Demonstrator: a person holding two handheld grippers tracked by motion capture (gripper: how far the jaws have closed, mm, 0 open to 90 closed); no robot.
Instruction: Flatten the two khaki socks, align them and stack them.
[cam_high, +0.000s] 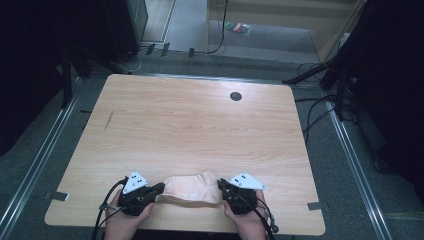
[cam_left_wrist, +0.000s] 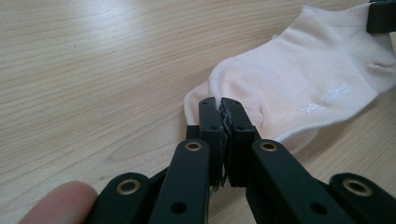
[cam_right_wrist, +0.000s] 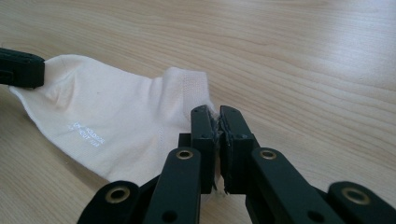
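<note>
the left gripper (cam_left_wrist: 221, 109) has its jaws pressed together on one end of a pale cream ankle sock (cam_left_wrist: 299, 88), a thin fold of the fabric pinched between the black pads. in the left gripper view the sock spreads away from the jaw tips toward the upper right, with small white lettering printed on its side, and its far end sits under the tip of the other gripper at the top right corner. a fingertip (cam_left_wrist: 56, 203) of the person shows at the bottom left of that view, beside the gripper's body.

the right gripper (cam_right_wrist: 218, 114) is clamped the same way on the opposite end of the sock (cam_right_wrist: 107, 116), the ribbed cuff edge lying just beside its jaw tips. in the right gripper view the sock runs off to the left, and the left gripper's black tip bites its far end at the left edge.

from the high view, the sock (cam_high: 192, 189) lies stretched between the left gripper (cam_high: 159, 189) and the right gripper (cam_high: 220, 186), resting on the light wooden table (cam_high: 200, 125) close to its near edge. the person's hands (cam_high: 127, 220) come in from the bottom, one behind each gripper, with cables trailing down. a small round dark grommet (cam_high: 235, 96) sits well apart near the far edge.
</note>
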